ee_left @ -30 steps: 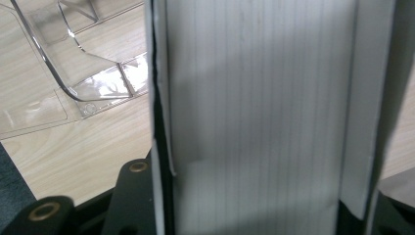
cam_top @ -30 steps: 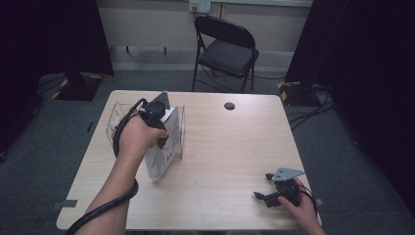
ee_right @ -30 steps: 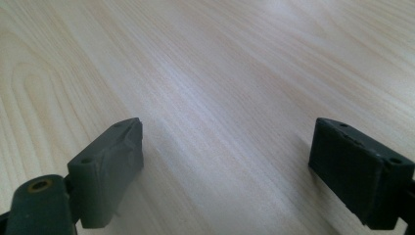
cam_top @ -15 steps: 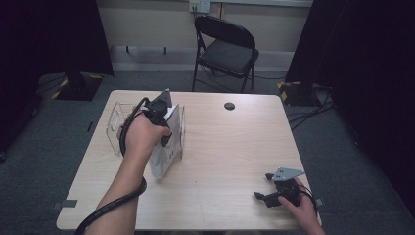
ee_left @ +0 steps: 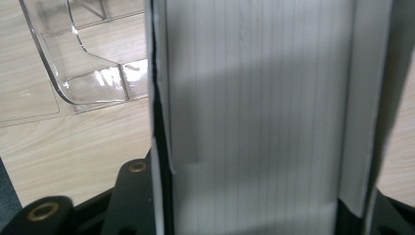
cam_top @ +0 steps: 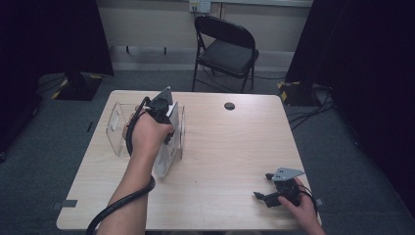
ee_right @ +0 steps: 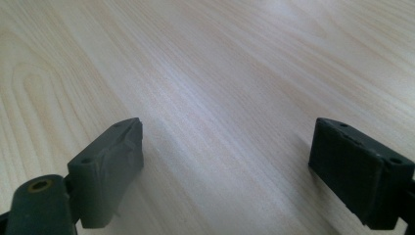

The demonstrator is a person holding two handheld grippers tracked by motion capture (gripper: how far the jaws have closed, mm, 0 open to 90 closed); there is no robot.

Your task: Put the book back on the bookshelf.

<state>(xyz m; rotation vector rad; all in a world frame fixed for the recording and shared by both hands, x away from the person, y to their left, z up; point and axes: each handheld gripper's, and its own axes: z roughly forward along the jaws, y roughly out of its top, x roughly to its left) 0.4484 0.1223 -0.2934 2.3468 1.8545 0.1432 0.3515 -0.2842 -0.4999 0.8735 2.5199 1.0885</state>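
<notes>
A thick white book (cam_top: 164, 161) stands on edge on the wooden table (cam_top: 220, 147), against a clear plastic holder (cam_top: 117, 129). My left gripper (cam_top: 167, 128) comes down on it from above and is shut on the book; the hand hides the jaws. In the left gripper view the book's page edges (ee_left: 254, 98) run up between the two black jaws of my left gripper (ee_left: 254, 215), with the clear holder (ee_left: 88, 73) to the left. My right gripper (cam_top: 263, 186) rests low at the table's near right corner, open. Bare wood lies between the pads of that right gripper (ee_right: 225, 166).
A small black round disc (cam_top: 229, 105) sits near the table's far edge. A black folding chair (cam_top: 225, 49) stands behind the table. Cables lie on the grey floor to the right. My left gripper's cable (cam_top: 117, 210) trails off the near edge.
The left hand and forearm have shifted slightly to the right with the book still gripped. The right gripper has stayed where it was.
</notes>
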